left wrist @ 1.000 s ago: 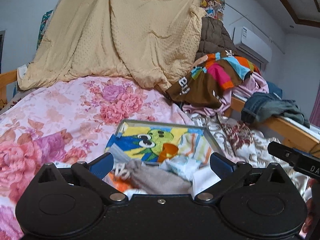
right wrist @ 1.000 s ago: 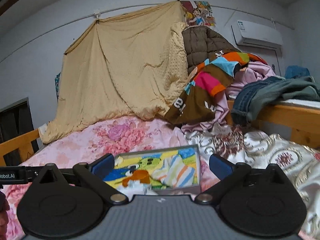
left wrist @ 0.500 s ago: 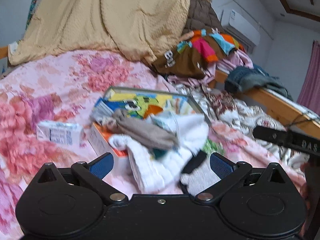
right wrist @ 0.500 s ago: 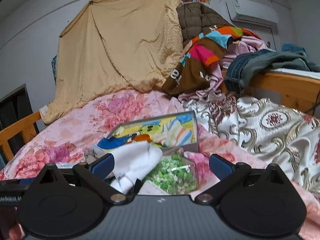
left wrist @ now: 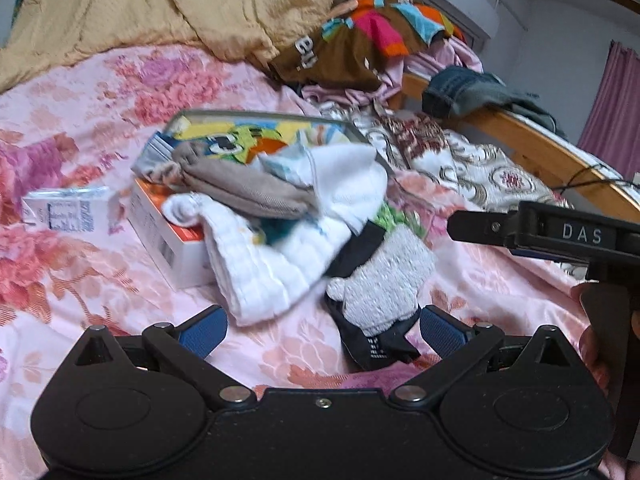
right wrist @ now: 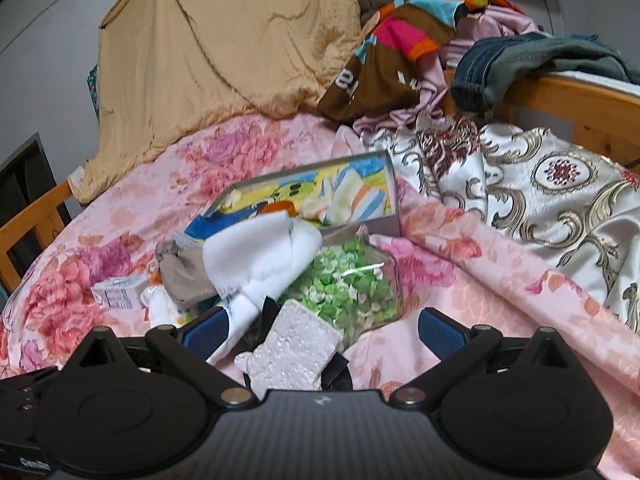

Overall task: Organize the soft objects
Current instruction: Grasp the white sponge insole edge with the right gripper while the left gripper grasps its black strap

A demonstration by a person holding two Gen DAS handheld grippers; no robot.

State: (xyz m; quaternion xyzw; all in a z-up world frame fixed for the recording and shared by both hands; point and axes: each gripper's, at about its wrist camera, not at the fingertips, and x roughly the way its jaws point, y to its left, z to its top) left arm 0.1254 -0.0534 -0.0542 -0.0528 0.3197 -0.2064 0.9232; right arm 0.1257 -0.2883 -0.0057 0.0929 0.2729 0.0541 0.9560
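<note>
While both grippers hang low over the pink floral bedspread (left wrist: 100,280), neither grips anything. Left gripper (left wrist: 322,330) — jaws spread wide, released; just ahead of it lies a heap of soft things: a ribbed white cloth (left wrist: 260,268), a grey-brown sock (left wrist: 244,190) on top, a white sock (left wrist: 348,184) behind. A pale fuzzy sock with black edging (left wrist: 384,284) lies just inside its right finger; contact cannot be told. Left of the heap, a white-and-orange box (left wrist: 164,232), partly under the cloth; farther left, a small carton (left wrist: 64,210). Beyond the heap, an open cartoon-printed box (left wrist: 256,128).

Right gripper (right wrist: 320,330) — also spread open, empty. The fuzzy sock (right wrist: 292,356) sits between its fingers; a bag of green bits (right wrist: 348,284) just ahead, the white sock (right wrist: 260,260) ahead-left.
</note>
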